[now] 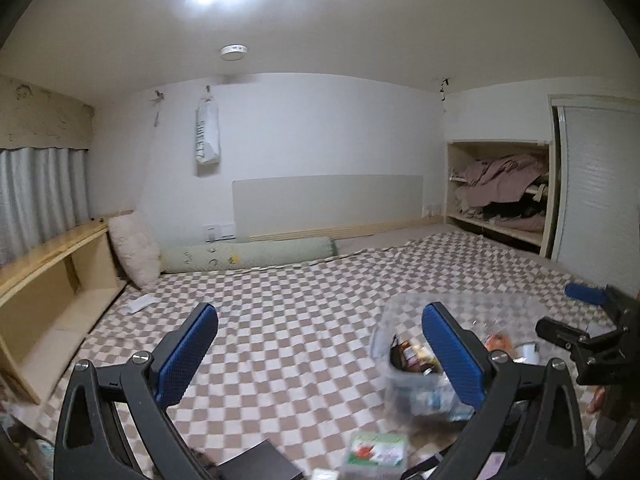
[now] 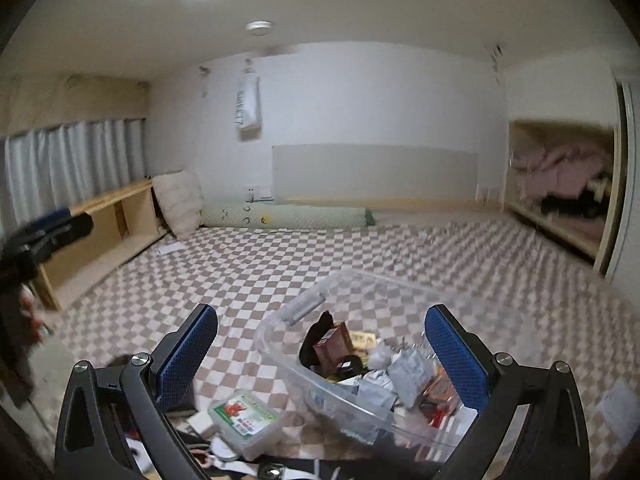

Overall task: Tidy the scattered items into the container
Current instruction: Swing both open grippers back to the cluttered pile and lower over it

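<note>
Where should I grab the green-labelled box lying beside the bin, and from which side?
Probably across its two long sides, from above. The box lies flat, label up, on the blanket just left of the bin, so only the low side walls give the fingers a hold. The open right gripper is nearest; come down clear of the bin wall and the clutter at the near end.

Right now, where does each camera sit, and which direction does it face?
Left wrist: on the left gripper, facing across the checkered blanket to the far wall; its open blue fingers show, the right gripper at right.
Right wrist: on the right gripper, above the clear plastic bin; open fingers show.
Shared: bin, blanket, green bolster.
</note>
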A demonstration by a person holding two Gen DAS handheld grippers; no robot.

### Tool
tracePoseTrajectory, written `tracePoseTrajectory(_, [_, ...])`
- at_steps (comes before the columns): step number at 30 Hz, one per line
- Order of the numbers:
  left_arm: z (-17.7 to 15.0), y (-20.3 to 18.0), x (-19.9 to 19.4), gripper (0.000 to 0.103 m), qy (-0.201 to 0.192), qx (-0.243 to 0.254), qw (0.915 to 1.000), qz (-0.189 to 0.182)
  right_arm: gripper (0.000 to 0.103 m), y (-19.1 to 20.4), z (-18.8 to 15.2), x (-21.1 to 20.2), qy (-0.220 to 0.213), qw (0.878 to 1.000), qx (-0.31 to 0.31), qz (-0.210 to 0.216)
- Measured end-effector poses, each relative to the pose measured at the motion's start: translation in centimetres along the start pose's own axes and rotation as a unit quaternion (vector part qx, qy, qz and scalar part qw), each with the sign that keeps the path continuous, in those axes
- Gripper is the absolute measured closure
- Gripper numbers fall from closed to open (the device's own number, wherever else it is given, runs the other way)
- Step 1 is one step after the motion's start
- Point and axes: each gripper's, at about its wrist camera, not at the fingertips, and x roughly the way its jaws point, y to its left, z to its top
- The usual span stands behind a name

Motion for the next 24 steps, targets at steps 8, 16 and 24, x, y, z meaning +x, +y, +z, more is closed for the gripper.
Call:
tracePoseTrajectory(8, [-3.1, 3.8, -1.2, 0.0, 0.066, -0.057, 0.9945, -0.059, 0.0, 2.8, -1.9, 1.1, 0.019, 0.999, -0.041, 0.004])
tracePoseTrajectory(16, [-5.1, 6.0, -1.6, 0.0, 0.107, -0.082, 0.9869, -0.089, 0.0, 4.4, -4.3, 2.5, 0.086, 0.995, -0.052, 0.023])
tracePoseTrajectory(24, [-11.9, 5.1, -1.1, 0.0, 0.196, -0.001, 0.9778, -0.075, 0.0, 6.4, -6.6, 4.4, 0.13, 0.988, -0.078, 0.029])
